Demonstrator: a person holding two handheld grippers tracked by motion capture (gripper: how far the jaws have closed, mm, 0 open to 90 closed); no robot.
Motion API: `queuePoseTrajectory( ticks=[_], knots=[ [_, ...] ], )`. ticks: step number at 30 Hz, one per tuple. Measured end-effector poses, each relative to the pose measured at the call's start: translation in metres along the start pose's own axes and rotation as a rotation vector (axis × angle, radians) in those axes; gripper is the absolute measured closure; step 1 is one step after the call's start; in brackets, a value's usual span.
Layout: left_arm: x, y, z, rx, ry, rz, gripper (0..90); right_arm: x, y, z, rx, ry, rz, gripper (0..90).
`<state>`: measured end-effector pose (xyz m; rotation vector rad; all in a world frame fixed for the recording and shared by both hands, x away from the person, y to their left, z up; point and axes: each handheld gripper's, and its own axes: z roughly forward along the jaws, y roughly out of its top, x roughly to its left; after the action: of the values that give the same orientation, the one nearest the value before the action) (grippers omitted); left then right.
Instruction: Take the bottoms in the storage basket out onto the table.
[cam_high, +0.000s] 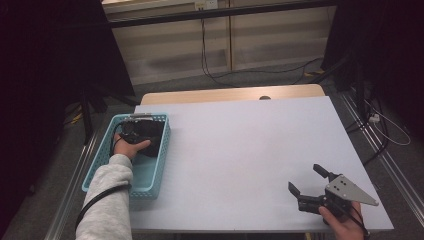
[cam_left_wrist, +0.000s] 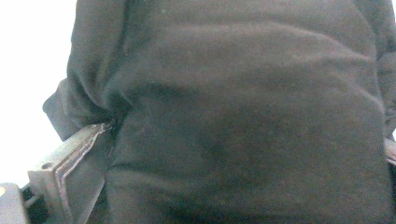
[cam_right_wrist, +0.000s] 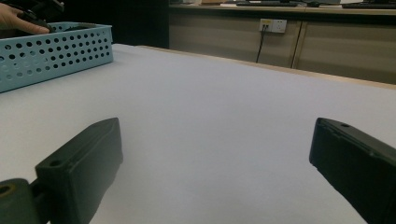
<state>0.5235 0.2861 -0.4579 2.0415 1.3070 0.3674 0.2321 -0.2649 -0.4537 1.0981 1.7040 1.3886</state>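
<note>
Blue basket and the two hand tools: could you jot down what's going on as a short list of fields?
Basket: light blue basket, perforated, at the table's left edge
Contents: dark cloth
Left gripper: left gripper down in the basket, pressed into the cloth; grip unclear
Right gripper: right gripper jaws wide apart, holding nothing, near corner
Table: white table

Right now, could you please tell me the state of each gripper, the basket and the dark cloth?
Left gripper: down in the basket, against the dark cloth; jaw state unclear.
Right gripper: open, empty, over the table.
Basket: upright at the table's left edge.
Dark cloth: bunched inside the basket.
</note>
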Motion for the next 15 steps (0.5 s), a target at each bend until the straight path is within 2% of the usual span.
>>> queuePoseTrajectory(
  ticks=[4,8,15],
  knots=[
    [-0.0005,-0.0033,0.0033,-0.034,0.005,0.001,0.0,0.0009,0.0001,0.0009,0.001,0.003,-0.001,1.8],
    [-0.0013,-0.002,0.0034,-0.011,0.001,0.005,0.0,0.0005,-0.0002,0.0019,0.004,0.004,0.002,2.0],
    [-0.0025,-0.002,0.0043,-0.015,-0.004,-0.003,0.4,0.0002,0.0008,0.0021,0.0,0.002,0.002,2.2]
  ],
)
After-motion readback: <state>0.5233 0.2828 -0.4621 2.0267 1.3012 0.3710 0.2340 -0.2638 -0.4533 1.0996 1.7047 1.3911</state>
